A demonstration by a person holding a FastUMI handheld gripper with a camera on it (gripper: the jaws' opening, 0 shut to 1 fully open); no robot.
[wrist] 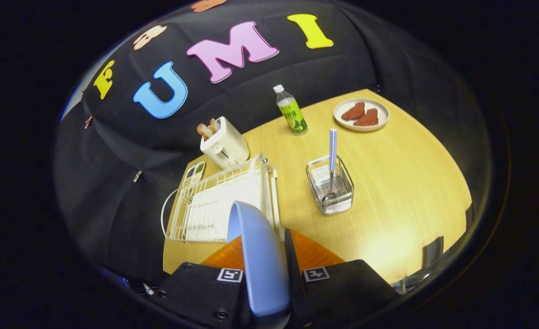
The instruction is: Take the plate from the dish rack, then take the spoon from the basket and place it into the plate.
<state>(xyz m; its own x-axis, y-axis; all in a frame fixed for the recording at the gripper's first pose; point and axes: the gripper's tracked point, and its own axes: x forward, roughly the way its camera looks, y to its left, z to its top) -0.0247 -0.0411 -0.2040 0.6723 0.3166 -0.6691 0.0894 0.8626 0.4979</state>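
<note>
Fingers [269,256] clamp the plate [262,260]; spoon [332,157] stands in the basket [331,185].

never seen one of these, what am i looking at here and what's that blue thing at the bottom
This is a handheld two-finger gripper that a person carries; the camera rides on it and looks forward along its fingers. The blue thing is a plate, held on edge between the fingers, lifted above the white dish rack. On the wooden table beyond stand a clear basket holding a spoon with a checked handle, a toaster with bread in it, a green bottle, and a small dish of brown food.
</note>
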